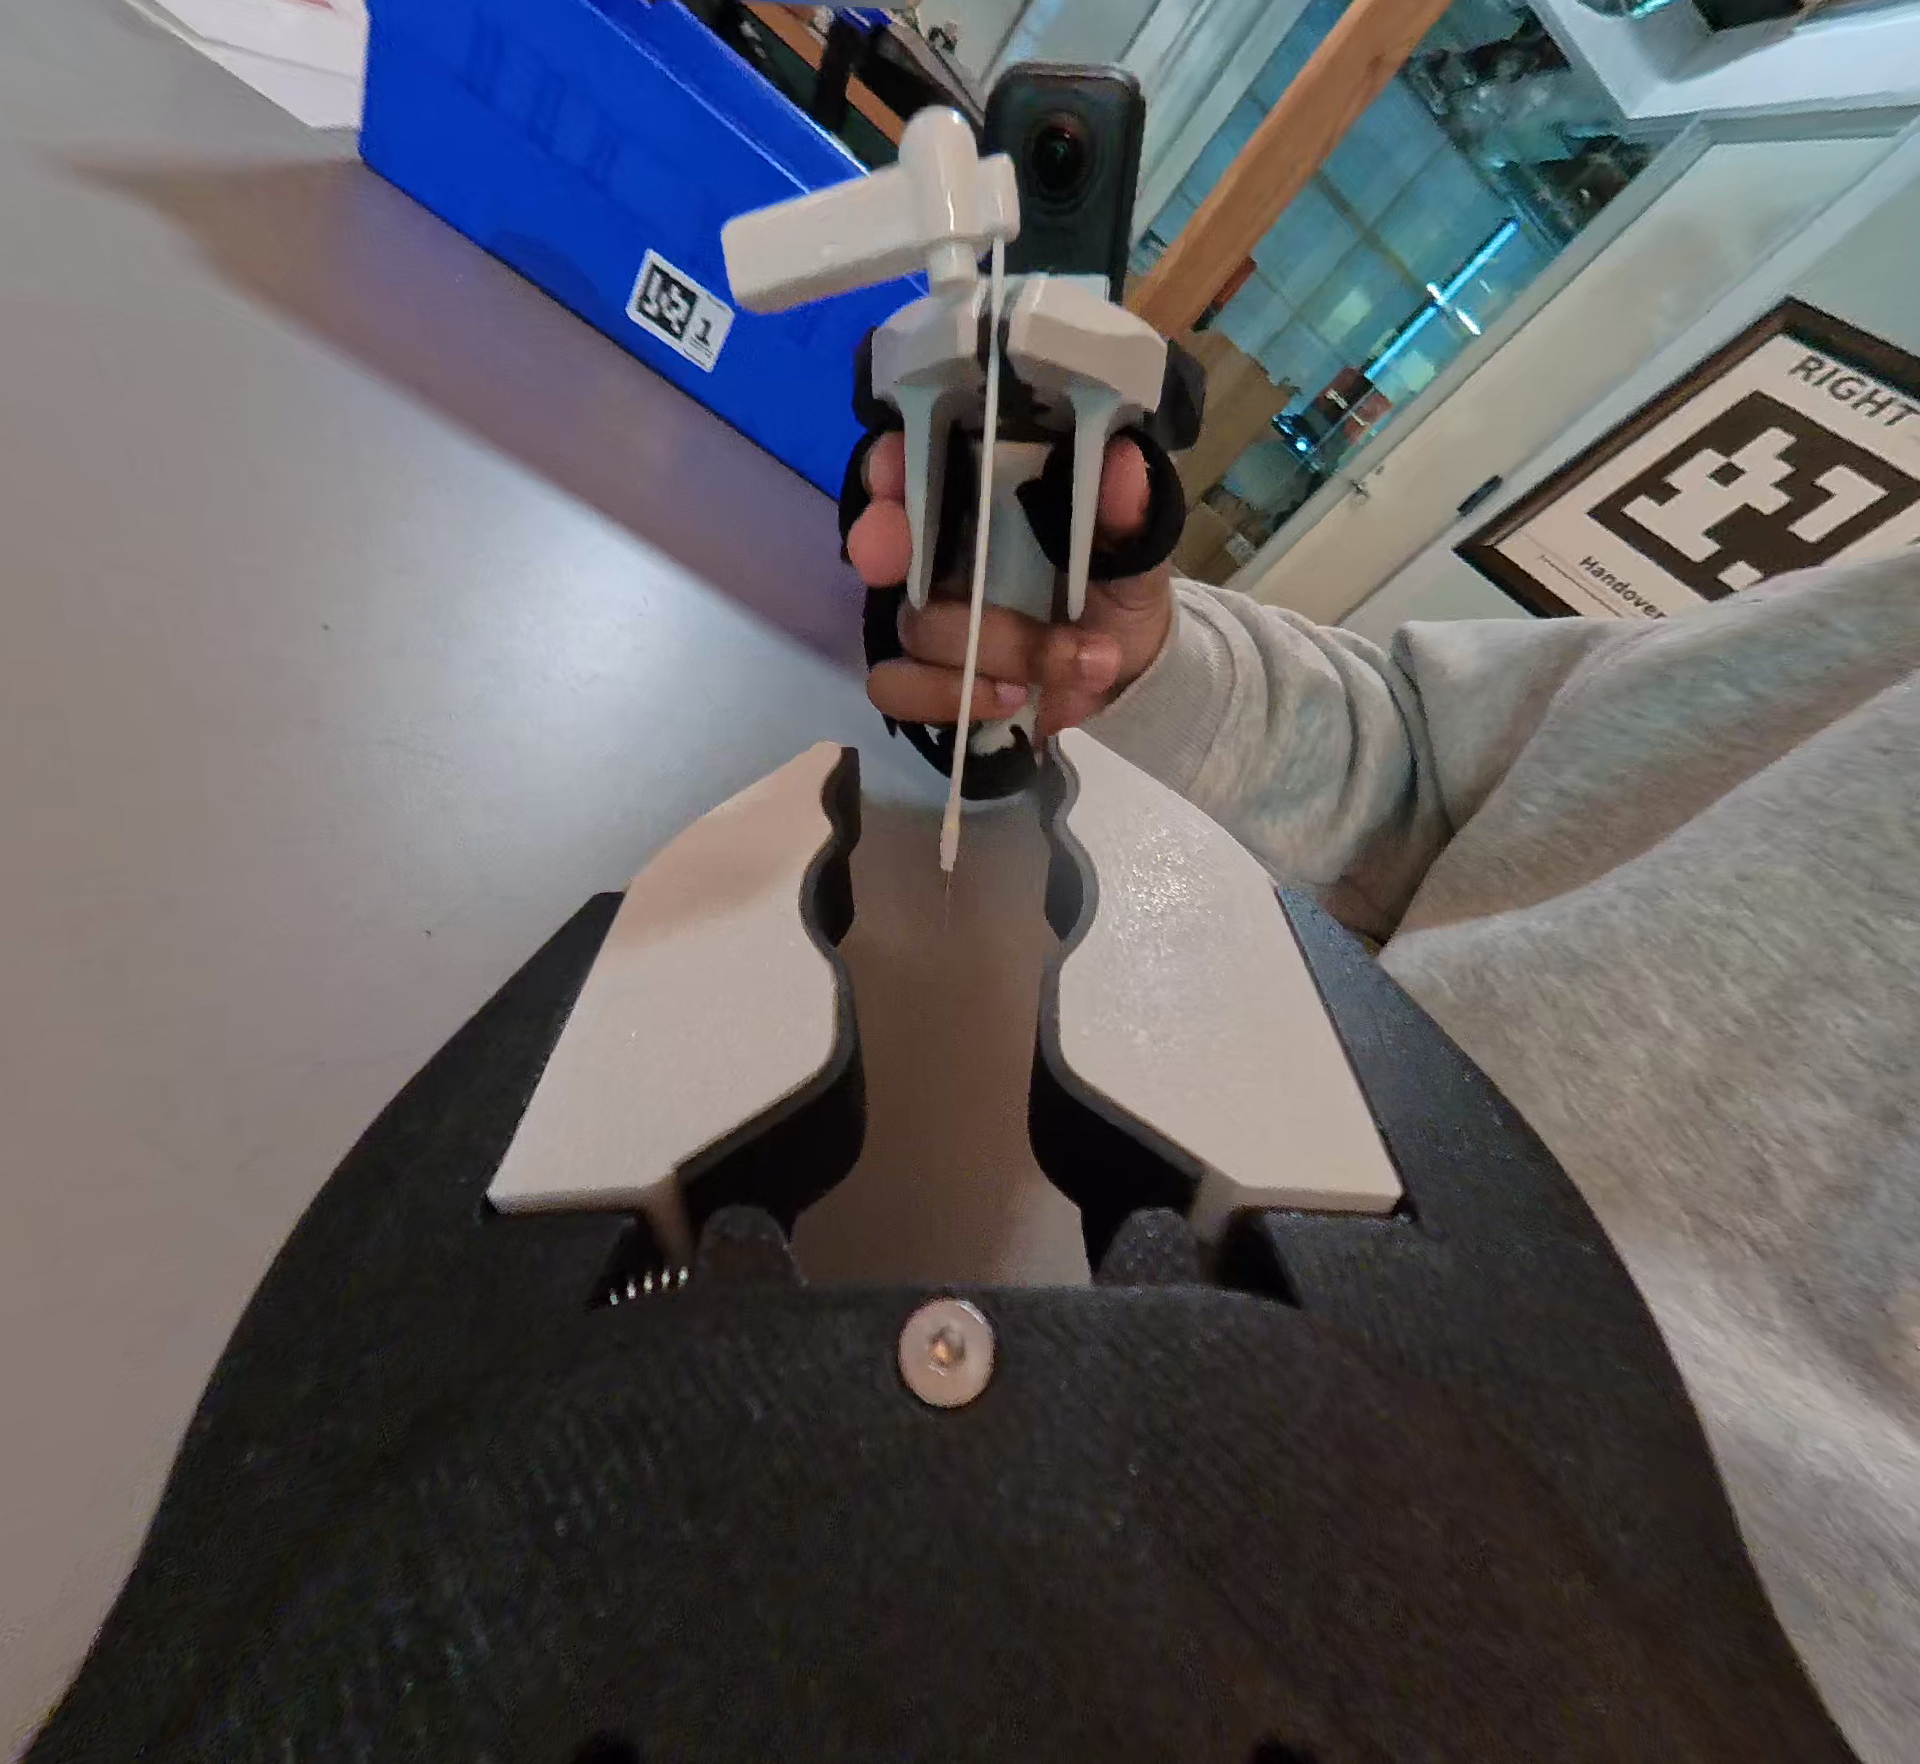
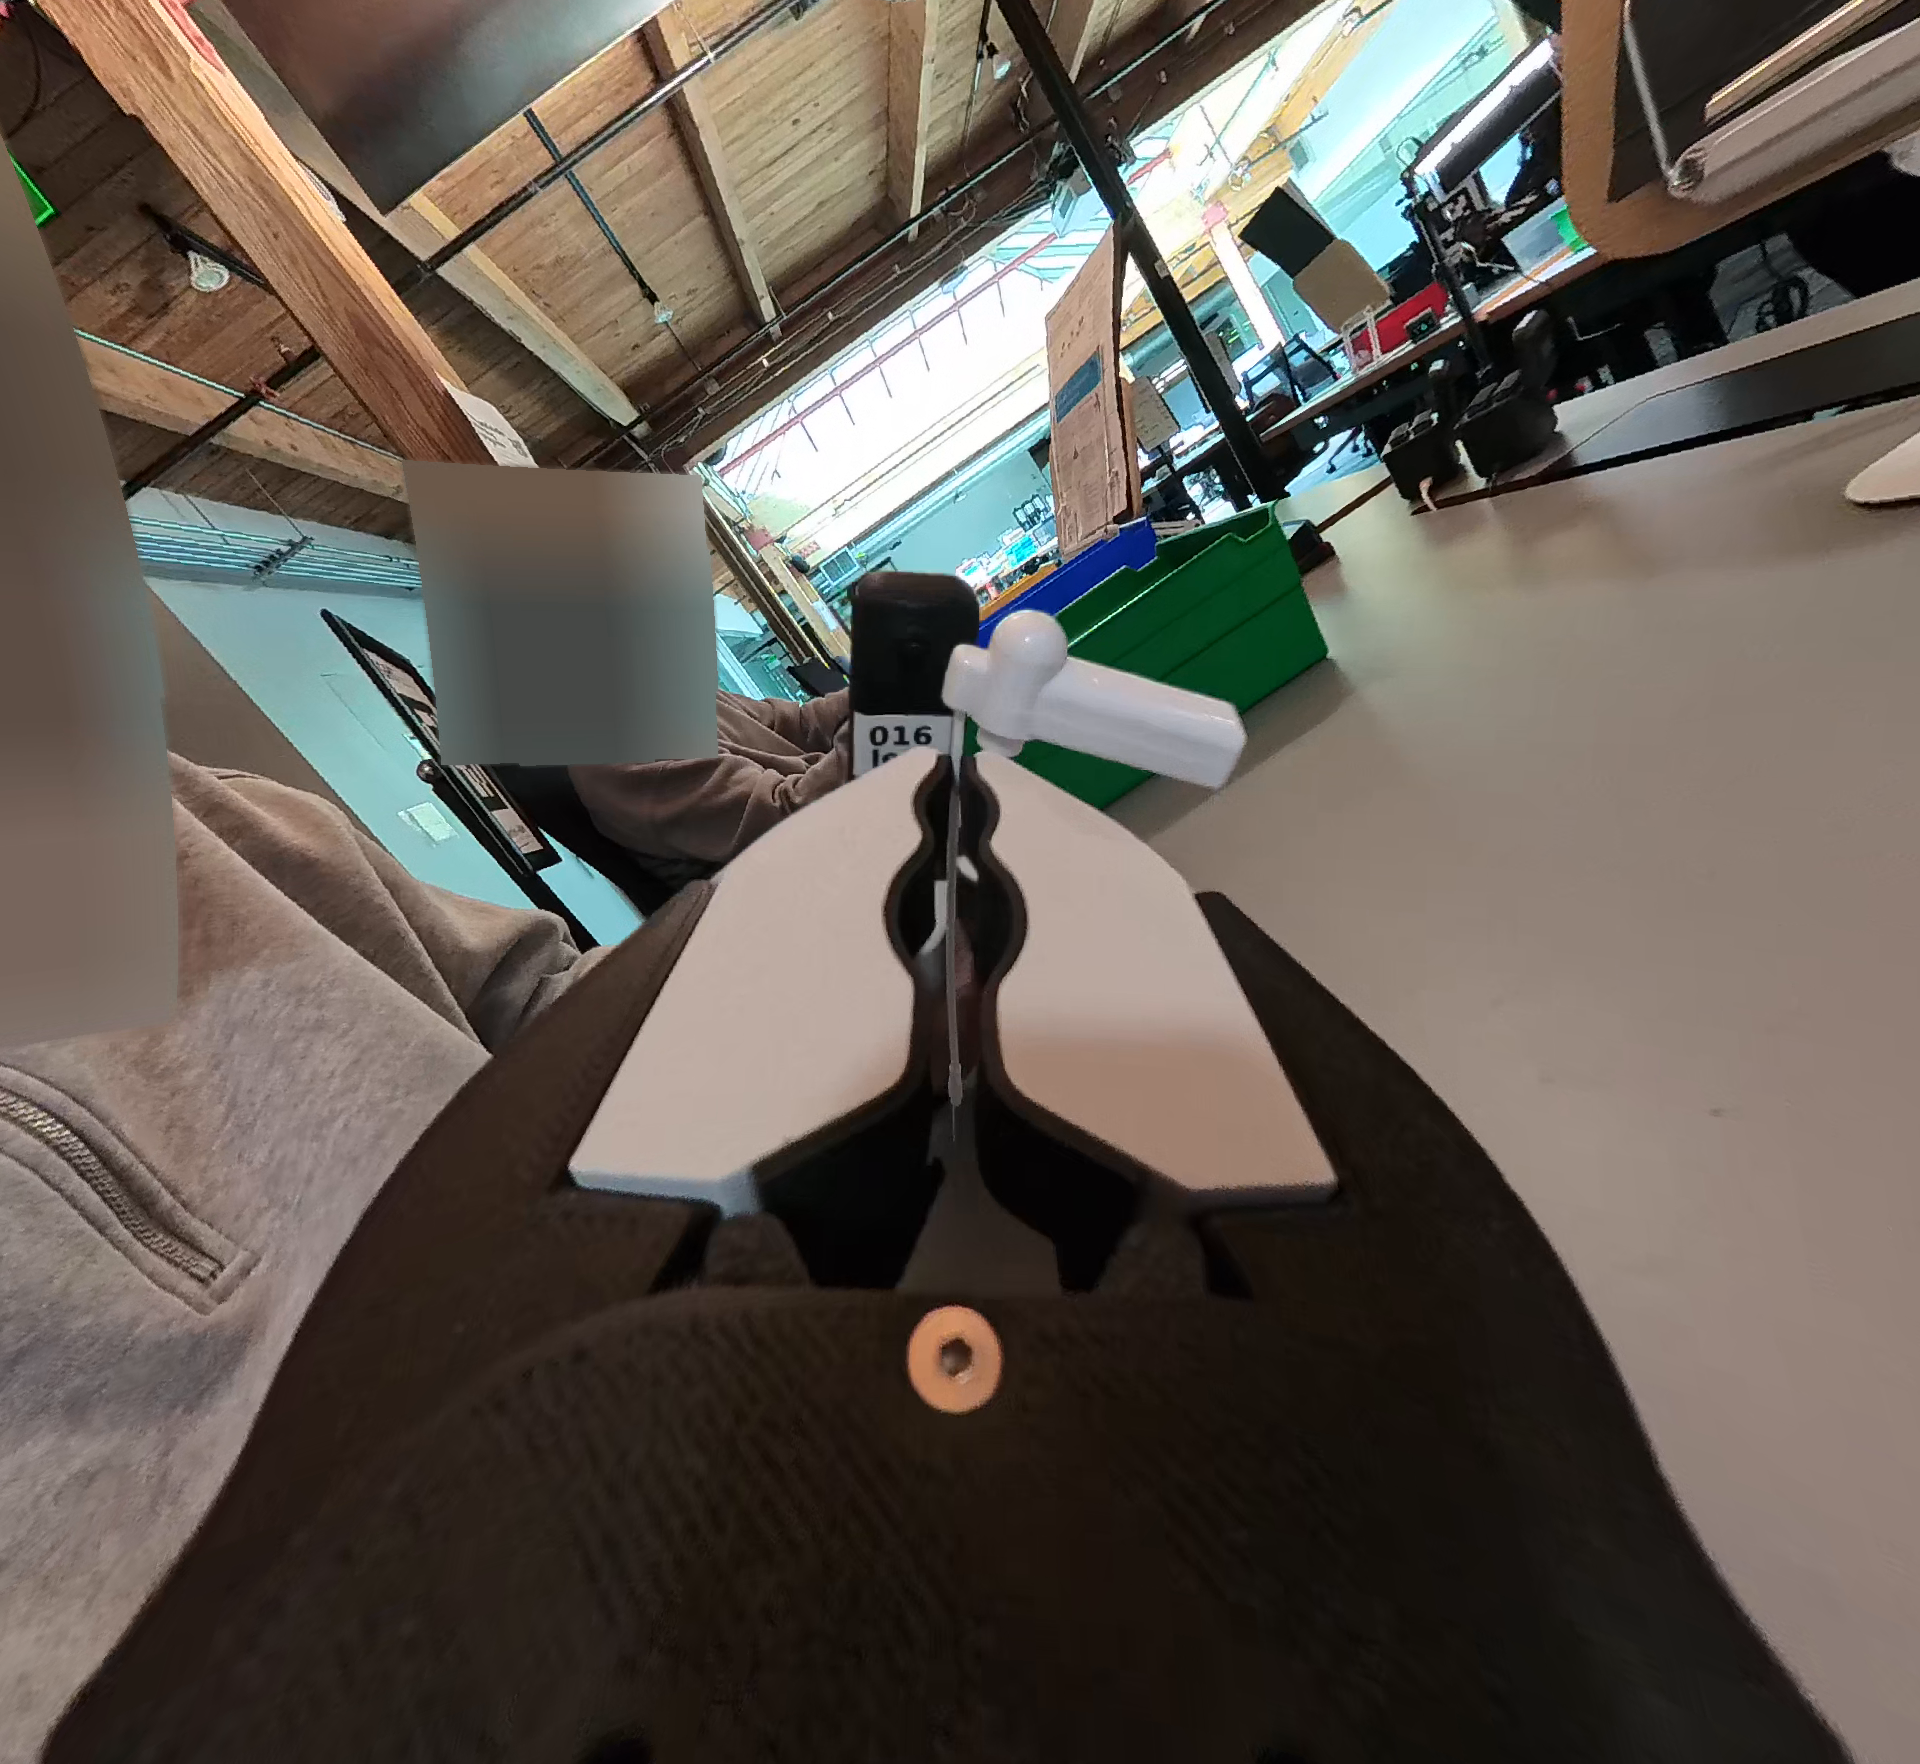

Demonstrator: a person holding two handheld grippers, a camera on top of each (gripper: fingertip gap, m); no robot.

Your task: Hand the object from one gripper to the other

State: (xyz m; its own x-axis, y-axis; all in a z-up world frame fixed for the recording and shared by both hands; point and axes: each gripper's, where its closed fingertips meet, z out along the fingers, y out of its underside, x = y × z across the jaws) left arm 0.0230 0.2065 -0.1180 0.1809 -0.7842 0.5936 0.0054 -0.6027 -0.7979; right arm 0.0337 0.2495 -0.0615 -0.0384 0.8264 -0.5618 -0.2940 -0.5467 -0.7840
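A white plastic tag (image 1: 831, 244) with a round knob and a long thin white cord (image 1: 977, 519) is held up above the grey table (image 1: 260, 675). My right gripper (image 1: 1003, 343) faces the left wrist camera and is shut on the cord just below the tag body. In the right wrist view the right gripper (image 2: 961, 764) pinches the cord, and the tag (image 2: 1101, 712) sticks out past its tips. My left gripper (image 1: 951, 758) is open and empty. The cord's loose end hangs between its fingertips without touching them.
A blue bin (image 1: 540, 104) stands on the table behind the grippers, and a green bin (image 2: 1195, 634) stands beside it. A framed marker sign (image 1: 1714, 488) leans at the right. A grey sleeve (image 1: 1455, 779) fills the right side. Another person (image 2: 707, 800) sits farther back. My hands' fingertips stand some 7 cm from each other.
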